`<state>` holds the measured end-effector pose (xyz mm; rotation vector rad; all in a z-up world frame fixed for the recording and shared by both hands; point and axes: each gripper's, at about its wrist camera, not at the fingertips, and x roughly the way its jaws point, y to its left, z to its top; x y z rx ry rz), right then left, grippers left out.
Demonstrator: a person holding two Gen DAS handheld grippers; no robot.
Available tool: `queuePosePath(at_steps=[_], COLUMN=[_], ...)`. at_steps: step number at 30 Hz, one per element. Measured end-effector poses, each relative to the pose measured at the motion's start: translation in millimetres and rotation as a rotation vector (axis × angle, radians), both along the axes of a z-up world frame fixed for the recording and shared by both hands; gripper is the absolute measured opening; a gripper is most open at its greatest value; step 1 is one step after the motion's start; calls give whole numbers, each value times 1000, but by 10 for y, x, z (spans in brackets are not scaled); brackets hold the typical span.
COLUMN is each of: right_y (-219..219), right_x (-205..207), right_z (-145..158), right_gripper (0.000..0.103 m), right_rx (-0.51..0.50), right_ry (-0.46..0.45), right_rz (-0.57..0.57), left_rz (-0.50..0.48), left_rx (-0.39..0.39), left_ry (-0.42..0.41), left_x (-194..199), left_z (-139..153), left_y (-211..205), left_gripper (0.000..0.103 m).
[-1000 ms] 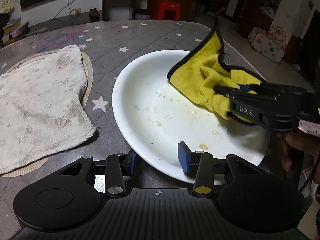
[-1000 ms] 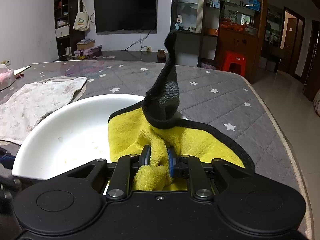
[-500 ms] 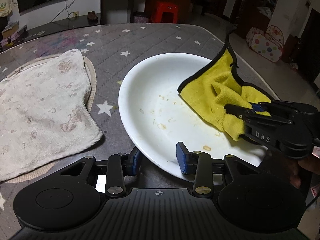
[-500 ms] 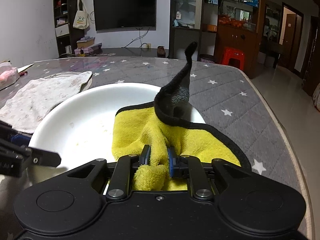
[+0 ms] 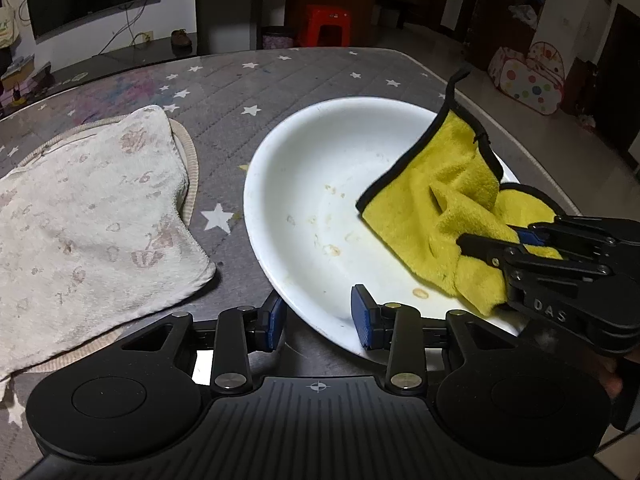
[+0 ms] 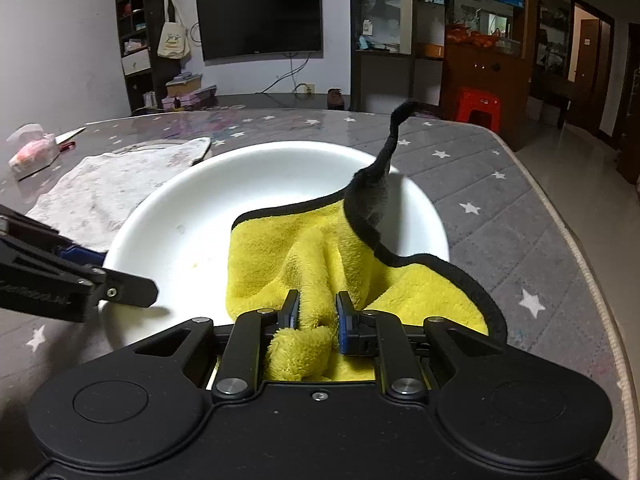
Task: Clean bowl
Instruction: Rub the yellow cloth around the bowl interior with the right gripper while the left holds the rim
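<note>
Two grippers at work on one white bowl [image 5: 320, 184], which sits on the star-print tabletop [image 5: 240, 84] toward its right edge.

Left gripper [image 5: 318, 314]: jaws drawn in onto the bowl's near rim, one blue pad outside the wall, one inside; reads as a clamp on the rim.

Right gripper [image 6: 316, 312]: pinched tight on a bunched fold of yellow cloth [image 6: 304, 256], rest of it lying against the bowl's right inner wall, one black-edged corner standing up.

Handling, judged: bowl glazed, hard, smooth, wide and shallow; probably slippery under rubber pads, chips if knocked. Rim is the only practical hold; a steadying grip suits it better than a lift. Cloth plush, limp, light; it needs pressing down to scrub.

Residue: small tan dried spots [image 5: 332, 250] across bowl floor, uncovered by cloth.

Beside the bowl, toward the left edge: pale patterned towel [image 5: 92, 216], flat, soft, woven trim.
</note>
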<state>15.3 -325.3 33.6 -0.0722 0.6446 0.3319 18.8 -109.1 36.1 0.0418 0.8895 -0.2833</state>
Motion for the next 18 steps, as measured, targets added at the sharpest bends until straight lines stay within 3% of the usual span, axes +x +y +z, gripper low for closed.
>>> queuePosePath(at_steps=[11,18], right_y=[67,-47], right_x=[-84,-15], right_z=[25,-4], right_gripper=[19,19], right_rx=[-26,-11], right_ry=[18,9], right_rz=[54,22], left_rz=[-24,-45], left_rx=[46,69], left_ry=[-4,-6], left_x=[59,96], left_z=[16,9], left_y=[-23,-43], left_gripper=[32,33])
